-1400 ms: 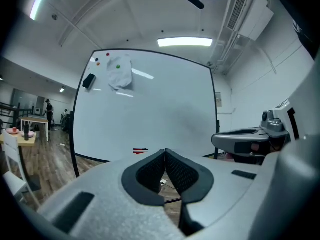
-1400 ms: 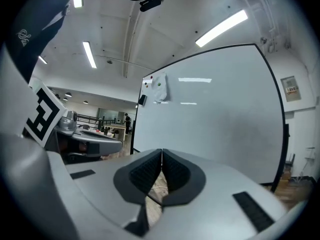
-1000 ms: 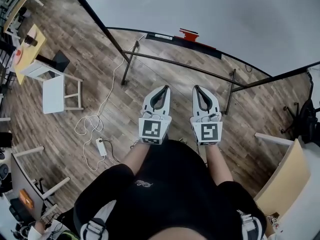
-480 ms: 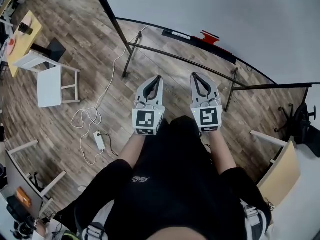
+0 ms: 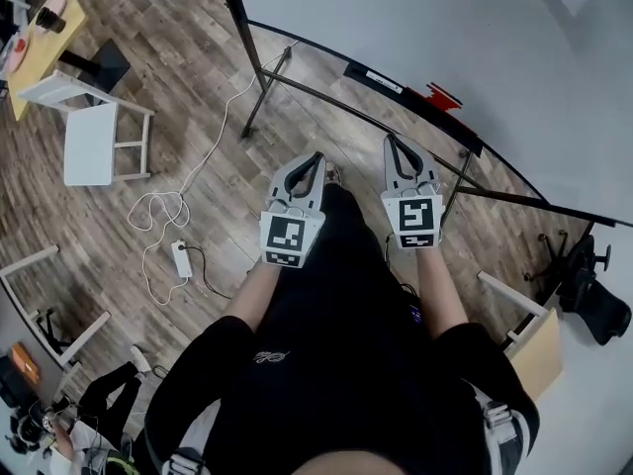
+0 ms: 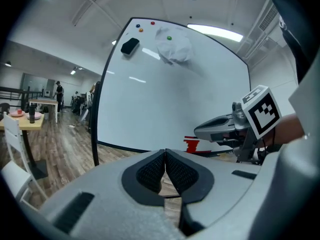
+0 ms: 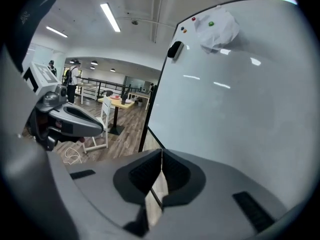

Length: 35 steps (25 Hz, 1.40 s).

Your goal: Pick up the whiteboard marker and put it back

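- Head view: we are pointing the left gripper [image 5: 316,158] and right gripper [image 5: 392,142], fingers together and empty, at the whiteboard [image 5: 445,28], ready to approach.
- We are not making out the marker; it is probably lying on the tray [image 5: 368,74].

One whiteboard [image 6: 150,109], one eraser [image 6: 130,46], three magnets [image 6: 169,38], two grippers [image 5: 316,157] [image 5: 392,141], one white chair [image 5: 89,144], one yellow table [image 5: 40,52].

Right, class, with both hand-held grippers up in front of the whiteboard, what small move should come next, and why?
Probably ease the right hand-held gripper forward towards the ledge under the whiteboard and open its jaws. Both it and the left hand-held gripper are shut and empty, and the red thing on the ledge, possibly the marker, lies just ahead of it.
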{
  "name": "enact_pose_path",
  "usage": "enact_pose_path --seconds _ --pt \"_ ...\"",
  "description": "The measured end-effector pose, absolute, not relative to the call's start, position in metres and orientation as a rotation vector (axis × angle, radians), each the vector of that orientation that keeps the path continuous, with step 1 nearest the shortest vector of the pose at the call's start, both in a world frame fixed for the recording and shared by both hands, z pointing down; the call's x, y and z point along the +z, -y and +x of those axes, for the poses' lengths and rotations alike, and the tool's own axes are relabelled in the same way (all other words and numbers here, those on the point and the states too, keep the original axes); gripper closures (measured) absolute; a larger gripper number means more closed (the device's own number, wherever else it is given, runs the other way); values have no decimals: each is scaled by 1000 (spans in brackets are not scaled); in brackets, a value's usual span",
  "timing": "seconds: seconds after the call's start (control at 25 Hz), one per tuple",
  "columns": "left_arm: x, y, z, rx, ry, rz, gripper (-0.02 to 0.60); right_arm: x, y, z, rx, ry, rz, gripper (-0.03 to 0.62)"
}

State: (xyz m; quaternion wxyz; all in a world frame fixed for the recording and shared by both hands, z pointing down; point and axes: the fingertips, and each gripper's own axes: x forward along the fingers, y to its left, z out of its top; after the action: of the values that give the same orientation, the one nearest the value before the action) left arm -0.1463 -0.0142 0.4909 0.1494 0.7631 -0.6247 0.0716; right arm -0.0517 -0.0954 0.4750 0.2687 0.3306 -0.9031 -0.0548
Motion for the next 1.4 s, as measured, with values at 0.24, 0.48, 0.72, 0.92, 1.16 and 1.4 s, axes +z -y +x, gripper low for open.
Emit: enact_pose_path --seconds 0.24,0.48,0.72,0.92,1.16,1.4 --pt "516 45 -173 298 1836 2119 574 510 154 -72 -182 2308 781 591" --pt "539 71 -191 342 1871 2021 574 556 208 -88 -248 2164 640 591" --pt "560 89 -192 350 1857 1942 574 599 241 -91 -250 2044 579 589" --pt "572 96 -195 361 1855 1913 574 628 252 -94 -307 1937 527 495" --pt "586 91 -201 380 1846 1866 574 653 266 -89 -357 1825 502 505" --pt "590 90 -212 385 1849 1841 574 665 270 -91 -358 1766 469 505"
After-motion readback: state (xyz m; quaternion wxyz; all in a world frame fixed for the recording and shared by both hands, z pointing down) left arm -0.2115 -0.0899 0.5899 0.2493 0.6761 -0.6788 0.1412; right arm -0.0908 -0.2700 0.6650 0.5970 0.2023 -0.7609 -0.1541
